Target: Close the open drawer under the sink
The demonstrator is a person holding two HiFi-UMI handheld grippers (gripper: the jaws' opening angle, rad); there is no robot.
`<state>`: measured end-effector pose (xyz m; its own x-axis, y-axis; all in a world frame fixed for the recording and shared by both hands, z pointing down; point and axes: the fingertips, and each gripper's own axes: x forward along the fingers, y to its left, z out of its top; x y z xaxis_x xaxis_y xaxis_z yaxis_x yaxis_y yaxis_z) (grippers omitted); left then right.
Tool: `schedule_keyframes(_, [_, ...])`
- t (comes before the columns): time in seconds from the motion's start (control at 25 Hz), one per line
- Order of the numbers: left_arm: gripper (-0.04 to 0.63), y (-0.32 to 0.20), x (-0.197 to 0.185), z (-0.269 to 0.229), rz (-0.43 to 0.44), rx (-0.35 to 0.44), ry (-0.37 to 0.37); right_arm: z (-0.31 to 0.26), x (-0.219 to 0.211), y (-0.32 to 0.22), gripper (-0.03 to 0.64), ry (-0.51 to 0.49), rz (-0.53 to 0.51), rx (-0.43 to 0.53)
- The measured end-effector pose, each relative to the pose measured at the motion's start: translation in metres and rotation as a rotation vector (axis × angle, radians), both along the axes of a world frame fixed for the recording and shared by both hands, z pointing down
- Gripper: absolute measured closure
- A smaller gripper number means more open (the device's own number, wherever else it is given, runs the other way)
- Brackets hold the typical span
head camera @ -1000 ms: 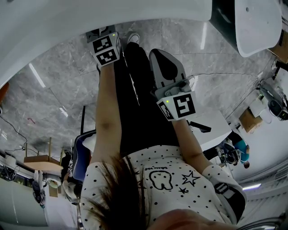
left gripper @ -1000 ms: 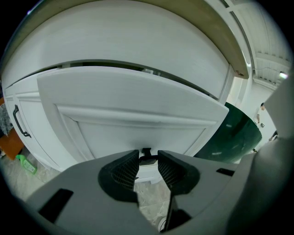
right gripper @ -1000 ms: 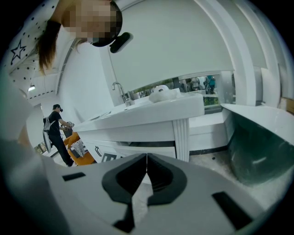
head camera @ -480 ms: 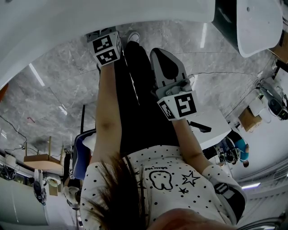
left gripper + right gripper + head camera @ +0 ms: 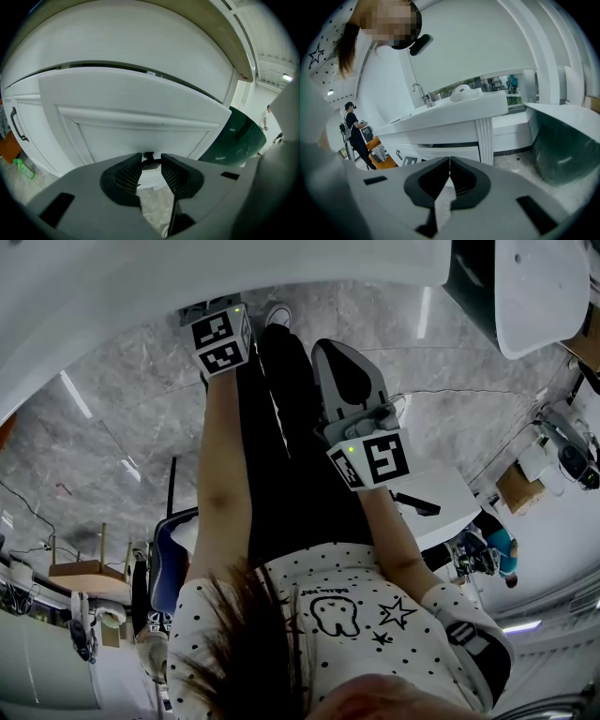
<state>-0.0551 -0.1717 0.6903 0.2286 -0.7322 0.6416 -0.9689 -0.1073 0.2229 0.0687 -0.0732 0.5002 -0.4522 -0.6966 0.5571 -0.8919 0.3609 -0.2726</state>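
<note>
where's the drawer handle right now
In the left gripper view, the dark drawer handle sits low at centre on the white drawer front, pinched between the jaw tips of the left gripper.

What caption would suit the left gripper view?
Left gripper gripping the dark handle of the open white drawer.
</note>
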Motion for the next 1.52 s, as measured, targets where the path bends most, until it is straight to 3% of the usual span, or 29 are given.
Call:
schedule_keyframes(0.6, [0.465, -0.025, -0.004, -0.002, -0.028, -0.010, 0.012, 0.001, 0.003, 0.001, 0.603, 0.000, -0.005, -0.004])
schedule_keyframes(1.52, [0.459, -0.023, -0.005, -0.002, -0.055, -0.004, 0.008, -0.007, 0.016, 0.000, 0.603, -0.011, -0.009, 0.011])
